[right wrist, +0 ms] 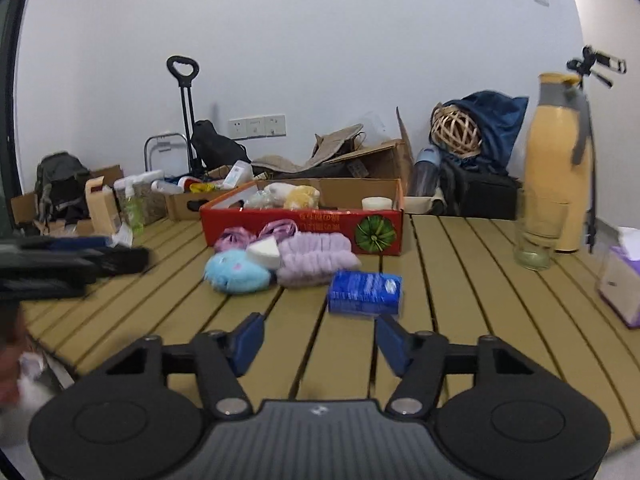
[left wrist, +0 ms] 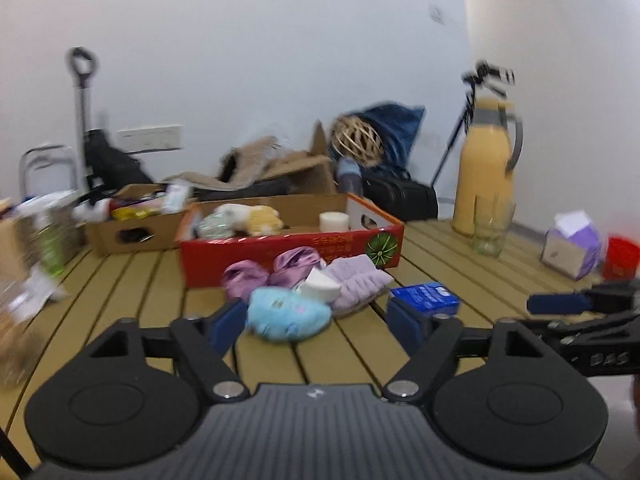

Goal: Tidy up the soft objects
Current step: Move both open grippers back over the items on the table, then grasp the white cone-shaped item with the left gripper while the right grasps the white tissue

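Observation:
A pile of soft things lies on the slatted table in front of a red cardboard box [left wrist: 288,254] [right wrist: 300,226]: a light-blue plush [left wrist: 286,314] [right wrist: 236,272], a lilac fluffy headband [left wrist: 356,282] [right wrist: 316,258], purple satin scrunchies [left wrist: 276,270] [right wrist: 256,234], a white sponge wedge [left wrist: 320,286] [right wrist: 264,254] and a blue tissue pack [left wrist: 426,298] [right wrist: 364,292]. The box holds a white-and-yellow plush [left wrist: 252,218] [right wrist: 292,196] and a white roll [left wrist: 334,222] [right wrist: 376,203]. My left gripper [left wrist: 318,322] is open, just short of the blue plush. My right gripper [right wrist: 320,344] is open, short of the tissue pack.
A yellow jug [left wrist: 486,168] [right wrist: 558,160] and a glass [left wrist: 490,226] [right wrist: 538,236] stand at the right, with a purple tissue box [left wrist: 572,246] [right wrist: 624,280] and a red cup [left wrist: 620,258]. A brown carton [left wrist: 136,224] [right wrist: 188,200] and clutter sit to the left.

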Demonstrator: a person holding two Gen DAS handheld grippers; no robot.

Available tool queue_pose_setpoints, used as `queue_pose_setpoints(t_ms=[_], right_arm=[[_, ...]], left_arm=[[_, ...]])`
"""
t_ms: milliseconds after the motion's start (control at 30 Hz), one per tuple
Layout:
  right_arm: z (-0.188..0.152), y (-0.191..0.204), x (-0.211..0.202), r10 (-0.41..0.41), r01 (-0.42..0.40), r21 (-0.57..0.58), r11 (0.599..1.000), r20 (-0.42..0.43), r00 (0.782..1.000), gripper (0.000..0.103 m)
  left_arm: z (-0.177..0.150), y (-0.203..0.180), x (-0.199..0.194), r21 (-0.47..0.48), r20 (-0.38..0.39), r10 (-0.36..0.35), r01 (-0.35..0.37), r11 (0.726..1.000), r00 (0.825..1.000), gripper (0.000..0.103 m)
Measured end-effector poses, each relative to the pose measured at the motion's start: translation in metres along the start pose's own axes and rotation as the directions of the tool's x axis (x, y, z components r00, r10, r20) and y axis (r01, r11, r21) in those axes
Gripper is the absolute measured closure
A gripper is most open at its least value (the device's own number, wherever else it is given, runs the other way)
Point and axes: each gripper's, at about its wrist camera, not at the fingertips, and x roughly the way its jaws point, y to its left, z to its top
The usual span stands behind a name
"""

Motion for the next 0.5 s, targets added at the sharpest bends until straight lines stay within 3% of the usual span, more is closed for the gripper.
queue_pose_setpoints(t_ms=[133, 200, 233, 267, 300, 400, 500], right_arm=[[0.026, -0.014, 0.047, 0.001, -0.001, 0.020, 1.000, -0.002, 1.000, 0.048], [0.037, -0.018, 0.068, 0.007, -0.007, 0.009, 1.000, -0.010, 1.000, 0.048], [0.042, -0.020, 0.078, 0.012, -0.012, 0.002, 1.000, -0.014, 1.000, 0.048], [0.046, -0.021, 0.088, 0.019, -0.019, -0.011, 1.000, -0.019, 1.000, 0.048], [0.052, -0.022, 0.096, 0.026, -0.026, -0.022, 0.999, -0.024, 0.999, 0.048], [0.073, -0.022, 0.128, 0.063, -0.066, -0.073, 0.995, -0.038, 0.997, 0.050], [0.096, -0.016, 0.171, 0.123, -0.131, -0.131, 0.983, -0.068, 0.990, 0.050]], left_arm=[[0.013, -0.008, 0.081, 0.109, -0.040, -0.005, 0.010, 0.994, 0.999, 0.032], [0.012, -0.010, 0.119, 0.133, -0.101, -0.001, 0.014, 0.991, 0.995, 0.034], [0.011, -0.009, 0.132, 0.135, -0.121, -0.014, 0.031, 0.990, 0.993, 0.041], [0.010, -0.007, 0.141, 0.127, -0.140, -0.028, 0.046, 0.991, 0.990, 0.067], [0.009, -0.002, 0.149, 0.097, -0.162, -0.056, 0.072, 0.993, 0.985, 0.078], [0.011, 0.018, 0.138, -0.016, -0.146, -0.107, 0.106, 0.994, 0.983, 0.081], [0.019, 0.046, 0.106, -0.143, -0.059, -0.131, 0.122, 0.982, 0.990, 0.081]])
